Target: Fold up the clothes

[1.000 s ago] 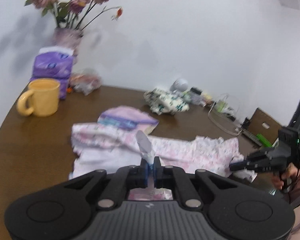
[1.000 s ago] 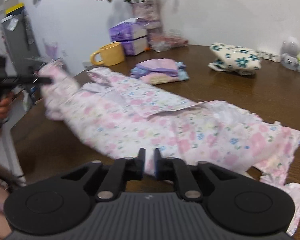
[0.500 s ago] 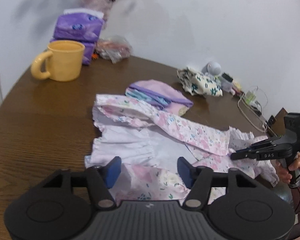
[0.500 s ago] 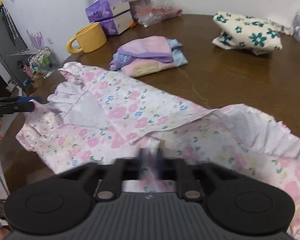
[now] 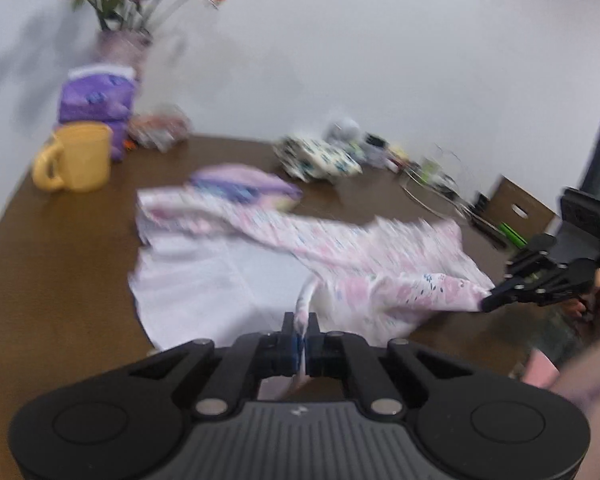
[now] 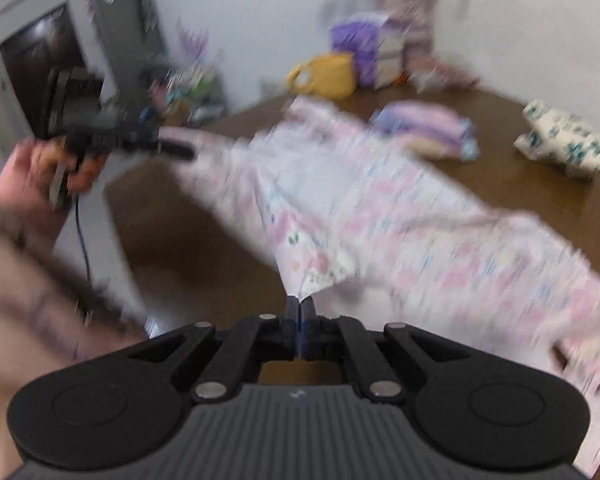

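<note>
Both grippers are pinched tight on the pink floral garment: the left gripper has a fold of its near edge between its jaws, which have just closed on it, and the right gripper holds a corner at its tips. The rest of the cloth trails ahead of both jaws onto the brown table, partly lifted. To fold it cleanly, I'd keep both grips firm, hold the edge taut between them, and carry it forward level, short of the folded purple clothes beyond.
</note>
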`<state>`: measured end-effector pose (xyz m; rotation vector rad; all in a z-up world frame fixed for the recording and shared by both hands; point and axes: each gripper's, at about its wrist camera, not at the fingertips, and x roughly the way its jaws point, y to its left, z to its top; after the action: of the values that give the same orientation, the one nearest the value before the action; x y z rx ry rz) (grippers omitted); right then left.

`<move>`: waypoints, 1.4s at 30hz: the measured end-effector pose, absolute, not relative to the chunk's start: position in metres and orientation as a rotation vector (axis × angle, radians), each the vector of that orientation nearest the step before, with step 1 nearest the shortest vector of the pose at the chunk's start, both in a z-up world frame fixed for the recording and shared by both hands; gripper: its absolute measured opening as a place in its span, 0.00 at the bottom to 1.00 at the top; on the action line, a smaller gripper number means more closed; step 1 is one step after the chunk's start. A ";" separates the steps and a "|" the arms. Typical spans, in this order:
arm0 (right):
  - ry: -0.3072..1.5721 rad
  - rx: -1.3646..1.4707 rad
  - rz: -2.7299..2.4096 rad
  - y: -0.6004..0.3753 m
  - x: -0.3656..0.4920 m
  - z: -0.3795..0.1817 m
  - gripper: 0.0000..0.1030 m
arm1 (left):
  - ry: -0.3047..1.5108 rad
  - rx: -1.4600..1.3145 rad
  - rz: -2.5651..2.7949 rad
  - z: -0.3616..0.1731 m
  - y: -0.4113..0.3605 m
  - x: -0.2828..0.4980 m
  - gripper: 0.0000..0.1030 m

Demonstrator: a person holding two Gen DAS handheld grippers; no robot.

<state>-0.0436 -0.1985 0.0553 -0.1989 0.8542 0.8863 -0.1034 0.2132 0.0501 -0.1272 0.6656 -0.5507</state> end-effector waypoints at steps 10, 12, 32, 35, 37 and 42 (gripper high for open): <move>0.885 -0.062 0.748 -0.232 -0.040 0.058 0.29 | 0.667 -0.093 -0.325 0.068 0.219 -0.111 0.60; 0.874 -0.031 0.702 -0.232 -0.031 0.061 0.29 | 0.660 -0.075 -0.333 0.072 0.208 -0.101 0.60; 0.775 0.137 0.354 -0.295 0.006 0.051 0.39 | 0.774 0.157 -0.473 0.049 0.130 -0.050 0.52; 0.813 0.032 0.464 -0.245 0.027 0.046 0.39 | 0.785 0.219 -0.439 0.049 0.114 -0.020 0.54; 0.832 -0.051 0.511 -0.210 0.042 0.041 0.39 | 0.799 0.251 -0.424 0.047 0.105 0.000 0.54; 0.776 -0.386 0.536 -0.133 0.059 0.031 0.39 | 0.826 0.252 -0.494 0.031 0.096 0.009 0.54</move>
<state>0.0593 -0.1328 0.0306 -0.3863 0.7762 0.5361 0.0094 0.0963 0.0306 0.2516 0.8262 -0.4940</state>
